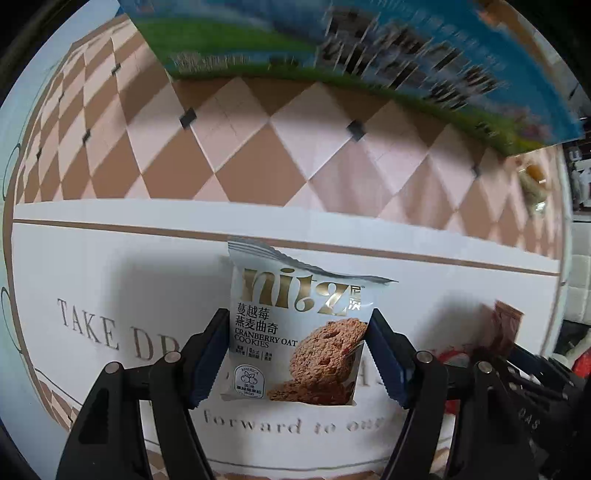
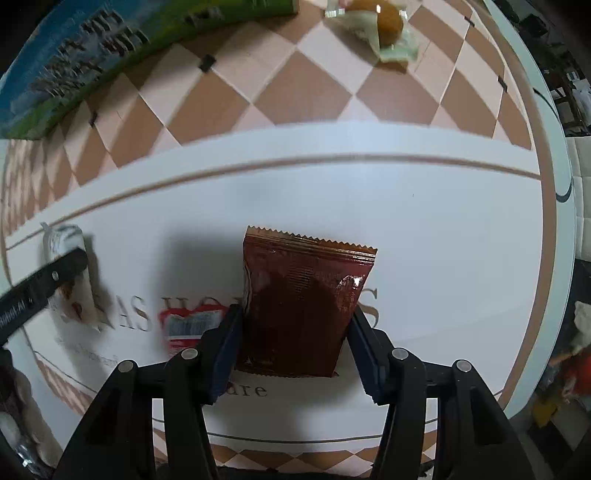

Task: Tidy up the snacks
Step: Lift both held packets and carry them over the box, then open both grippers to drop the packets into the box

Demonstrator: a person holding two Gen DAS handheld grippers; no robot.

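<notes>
The left gripper (image 1: 295, 354) has its jaws closed partway on a white foil cranberry oat cookie packet (image 1: 295, 328), pinched by its side edges at lower centre of the left view. The right gripper (image 2: 293, 347) likewise clamps a dark red-brown crimped foil sachet (image 2: 299, 306). Both hang lifted above the white lettered cloth on the bench (image 2: 424, 229), probably so they can be carried to the blue-green carton (image 1: 369, 48) at upper frame. A wrapped orange pastry (image 2: 384, 22) lies apart at the upper right.
</notes>
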